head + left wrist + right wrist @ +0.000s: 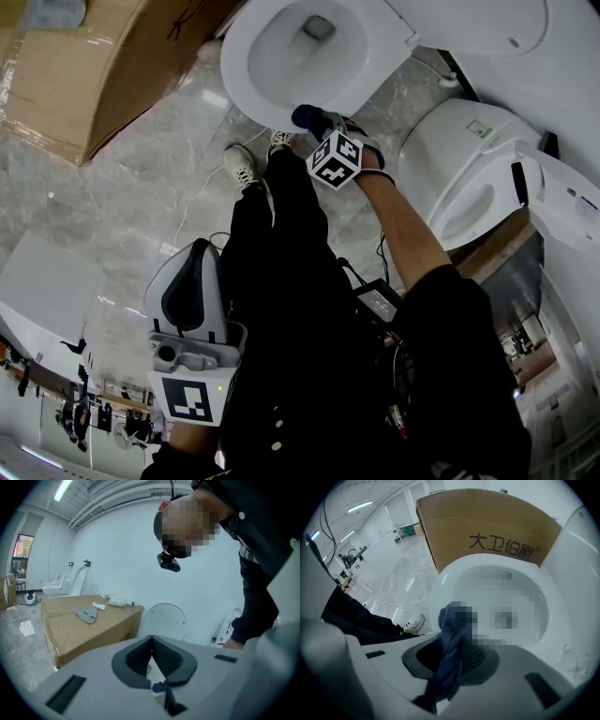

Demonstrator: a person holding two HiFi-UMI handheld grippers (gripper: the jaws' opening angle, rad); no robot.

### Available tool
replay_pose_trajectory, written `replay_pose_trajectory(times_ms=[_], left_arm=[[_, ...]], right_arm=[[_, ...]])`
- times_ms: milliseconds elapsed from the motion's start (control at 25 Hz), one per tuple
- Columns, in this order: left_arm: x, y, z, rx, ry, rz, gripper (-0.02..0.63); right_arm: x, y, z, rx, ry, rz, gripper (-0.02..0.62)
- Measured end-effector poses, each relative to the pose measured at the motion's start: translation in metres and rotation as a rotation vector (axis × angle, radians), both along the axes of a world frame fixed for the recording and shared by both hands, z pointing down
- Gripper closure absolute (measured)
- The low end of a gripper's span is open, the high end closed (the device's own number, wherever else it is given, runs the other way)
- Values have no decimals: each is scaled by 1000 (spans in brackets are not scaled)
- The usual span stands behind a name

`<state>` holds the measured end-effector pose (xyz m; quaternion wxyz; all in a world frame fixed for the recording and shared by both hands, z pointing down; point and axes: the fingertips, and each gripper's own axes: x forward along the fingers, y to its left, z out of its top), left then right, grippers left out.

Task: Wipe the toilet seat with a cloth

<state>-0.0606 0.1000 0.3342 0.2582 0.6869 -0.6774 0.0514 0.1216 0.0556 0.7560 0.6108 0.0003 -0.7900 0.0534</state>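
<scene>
The right hand-held gripper (457,643) pinches a dark blue cloth (447,620) between its 2 jaws. The cloth is at the front rim of the toilet seat (440,585), just ahead. The left hand-held gripper (152,640) is pressed together and empty, well behind the right one.

Blk sleeve (459,375), blk trousers (291,244), wht sneakers (242,166), grey left gripper (152,641) w/ cube (192,398)

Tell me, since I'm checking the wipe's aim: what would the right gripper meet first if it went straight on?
Likely the seat, with the held cloth touching first; depth is unclear.
</scene>
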Motion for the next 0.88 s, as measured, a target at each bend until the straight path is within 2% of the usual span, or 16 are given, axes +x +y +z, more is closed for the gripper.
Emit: replay_pose_trajectory(times_ms=[360,560,880], left_arm=[[-3,5,1,-2,3,-24,597],[-4,6,2,-3,3,-36,596],[-9,9,4,-6,6,-63,596]], right_arm=[[-21,21,0,-1,-31,-112,509],[-29,29,0,22,-39,-230,509],[-35,34,3,34,-36,-341,508]])
